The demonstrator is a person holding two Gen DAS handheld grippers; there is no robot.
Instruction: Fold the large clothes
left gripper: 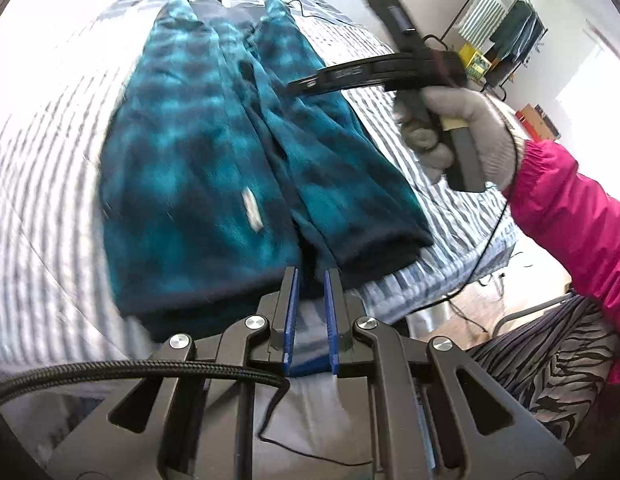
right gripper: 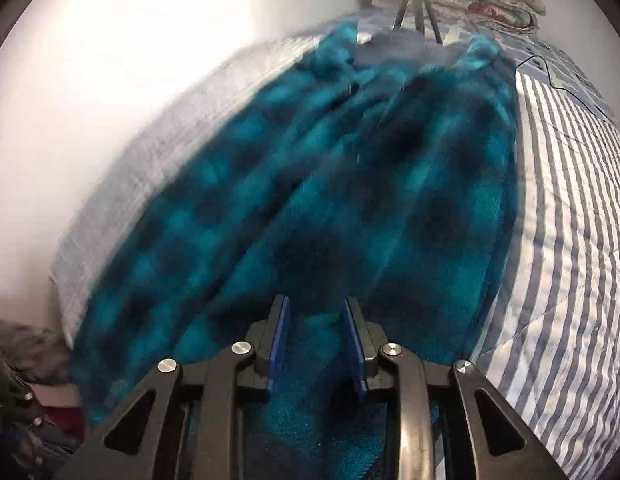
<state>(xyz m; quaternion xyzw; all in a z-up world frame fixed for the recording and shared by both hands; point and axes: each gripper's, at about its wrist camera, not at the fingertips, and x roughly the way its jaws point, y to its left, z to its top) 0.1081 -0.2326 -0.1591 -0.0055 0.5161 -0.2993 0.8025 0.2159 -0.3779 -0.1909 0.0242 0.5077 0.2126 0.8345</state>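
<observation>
One teal-and-black plaid fleece garment [left gripper: 214, 152] lies lengthwise on the striped bedspread [left gripper: 42, 152], stretching away ahead of both tongs, its two side panels already turned in toward the middle so that a seam-like gap runs down its length. The left tongs [left gripper: 310, 280] hang above the near hem with their blue pads a narrow gap apart and nothing between them. The right tongs [right gripper: 315, 312], held in a grey-gloved hand [left gripper: 461, 128] below a pink sleeve [left gripper: 569, 208], stand spread wider over the fleece, also pinching nothing; strong blur hides whether their tips brush the pile. The lengthwise fold appears complete and the step in hand seems to be the changeover to the crosswise fold. The next move probably calls for both tongs to close on the near hem, one per corner, and carry it toward the far end. Count: one garment, two tongs, one tripod [right gripper: 417, 8] beyond the far end.
</observation>
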